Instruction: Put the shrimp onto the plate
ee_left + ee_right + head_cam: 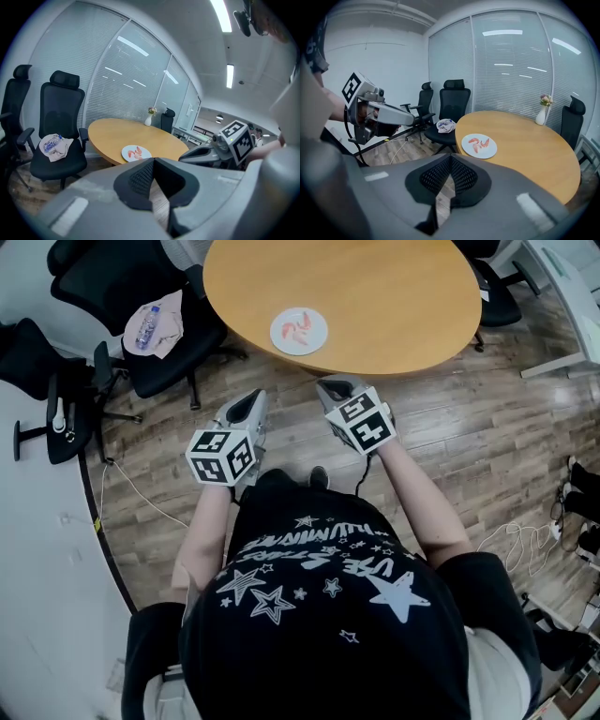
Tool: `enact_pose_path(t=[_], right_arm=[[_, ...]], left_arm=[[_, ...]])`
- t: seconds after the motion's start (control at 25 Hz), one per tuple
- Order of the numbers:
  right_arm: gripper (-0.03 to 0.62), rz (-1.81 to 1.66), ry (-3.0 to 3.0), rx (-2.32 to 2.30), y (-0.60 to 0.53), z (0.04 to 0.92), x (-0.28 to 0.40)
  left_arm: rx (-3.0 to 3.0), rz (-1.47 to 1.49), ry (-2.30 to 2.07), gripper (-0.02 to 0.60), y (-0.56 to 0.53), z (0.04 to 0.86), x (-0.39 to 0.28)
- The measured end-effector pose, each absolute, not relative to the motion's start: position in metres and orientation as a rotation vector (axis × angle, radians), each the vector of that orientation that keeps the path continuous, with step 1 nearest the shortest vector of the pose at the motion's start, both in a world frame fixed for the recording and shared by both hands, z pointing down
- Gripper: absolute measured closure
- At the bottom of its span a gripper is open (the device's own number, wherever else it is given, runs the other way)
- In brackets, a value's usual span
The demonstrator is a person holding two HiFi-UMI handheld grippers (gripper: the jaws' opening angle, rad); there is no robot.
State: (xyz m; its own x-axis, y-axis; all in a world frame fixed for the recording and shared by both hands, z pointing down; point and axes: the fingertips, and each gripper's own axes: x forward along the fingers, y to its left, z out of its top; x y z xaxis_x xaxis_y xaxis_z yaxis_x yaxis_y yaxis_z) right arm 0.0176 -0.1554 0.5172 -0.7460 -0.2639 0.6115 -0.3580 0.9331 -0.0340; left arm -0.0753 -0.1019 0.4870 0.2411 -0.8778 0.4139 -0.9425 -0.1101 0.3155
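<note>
A white plate (298, 331) lies near the front edge of the round wooden table (375, 296), with pink shrimp (300, 326) lying on it. Both grippers hang over the floor in front of the table, short of its edge. My left gripper (251, 401) is shut with nothing between its pads. My right gripper (334, 386) is shut and empty too. In the left gripper view the plate (136, 153) and shrimp (138, 151) show beyond the closed fingertips (146, 174). The right gripper view shows the plate (479, 146) with shrimp (478, 142) ahead of its meeting pads (454, 176).
A black office chair (155, 329) left of the table carries a cloth and a bottle. More chairs stand around the table (497, 287). A small vase with flowers (543, 111) stands at the table's far side. A cable (141, 493) runs over the wooden floor.
</note>
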Motion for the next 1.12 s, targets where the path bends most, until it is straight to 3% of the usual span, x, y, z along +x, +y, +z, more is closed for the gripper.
enact_pose_path(t=[1.12], right_arm=[[0.592,0.260,-2.376,0.835,-0.081,0.488,0.019]], left_arm=[[2.184,0.135,-1.429,0.580,-0.037,0.468,-0.102]])
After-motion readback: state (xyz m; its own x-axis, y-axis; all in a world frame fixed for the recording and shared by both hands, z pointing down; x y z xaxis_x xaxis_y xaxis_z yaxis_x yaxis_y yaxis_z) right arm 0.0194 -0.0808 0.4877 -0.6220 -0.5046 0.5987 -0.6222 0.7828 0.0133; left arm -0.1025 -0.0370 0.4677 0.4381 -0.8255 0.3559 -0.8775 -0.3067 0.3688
